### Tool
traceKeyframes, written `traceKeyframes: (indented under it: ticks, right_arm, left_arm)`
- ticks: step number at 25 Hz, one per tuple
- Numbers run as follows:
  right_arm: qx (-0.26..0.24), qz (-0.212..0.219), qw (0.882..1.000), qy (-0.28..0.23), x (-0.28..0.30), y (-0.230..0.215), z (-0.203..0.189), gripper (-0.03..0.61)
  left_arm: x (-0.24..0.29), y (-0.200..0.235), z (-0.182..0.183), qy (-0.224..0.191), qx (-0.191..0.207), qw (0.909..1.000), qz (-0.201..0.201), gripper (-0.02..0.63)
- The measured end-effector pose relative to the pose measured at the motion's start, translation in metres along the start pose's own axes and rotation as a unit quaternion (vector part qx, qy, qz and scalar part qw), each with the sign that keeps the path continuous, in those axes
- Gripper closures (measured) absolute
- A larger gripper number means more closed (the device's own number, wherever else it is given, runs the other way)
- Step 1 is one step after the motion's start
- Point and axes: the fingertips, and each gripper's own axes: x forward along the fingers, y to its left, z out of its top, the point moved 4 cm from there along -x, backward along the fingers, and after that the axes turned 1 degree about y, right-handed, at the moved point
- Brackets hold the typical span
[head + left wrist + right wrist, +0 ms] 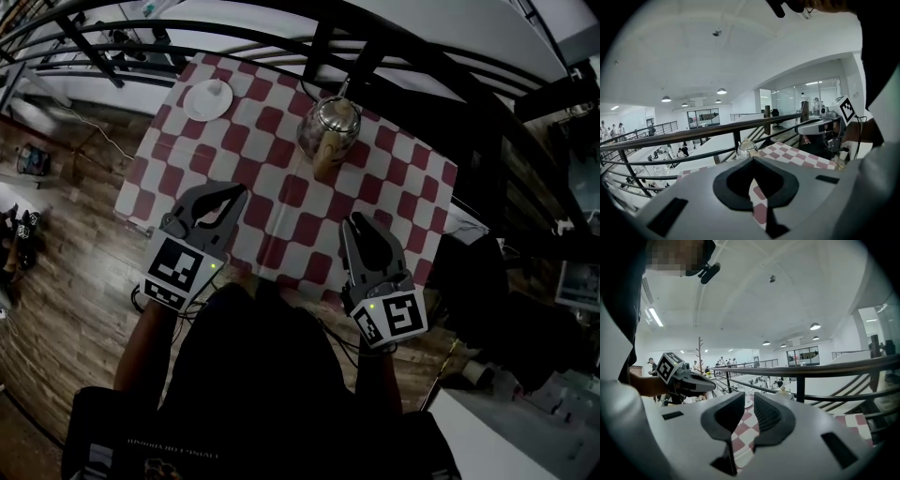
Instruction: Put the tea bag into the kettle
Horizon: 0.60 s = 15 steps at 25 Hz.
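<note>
A shiny metal kettle point(330, 125) stands at the far middle of the red-and-white checked table point(281, 202); it also shows in the left gripper view point(746, 148) and the right gripper view point(783, 393). A white saucer point(206, 100) at the far left corner carries a small white thing, too small to name. A tan piece point(325, 162) lies against the kettle's near side. My left gripper point(228, 194) hovers over the near left of the table, shut and empty point(753, 159). My right gripper point(352, 223) is over the near right, its jaws a narrow gap apart with nothing between them point(749, 399).
A black metal railing point(281, 42) runs just beyond the table's far edge. Wooden floor point(66, 234) lies to the left. The person's dark torso point(262, 375) is against the table's near edge. Dark furniture point(525, 216) crowds the right side.
</note>
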Motion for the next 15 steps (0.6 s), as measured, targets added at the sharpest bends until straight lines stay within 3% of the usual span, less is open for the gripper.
traceKeyframes:
  ticks: [15]
  right_arm:
    - [0.003,-0.032,0.999,0.002,-0.042,0.100,0.000,0.509]
  left_arm:
    - [-0.079,-0.026,-0.021,-0.014,0.010,0.9984,-0.054,0.611]
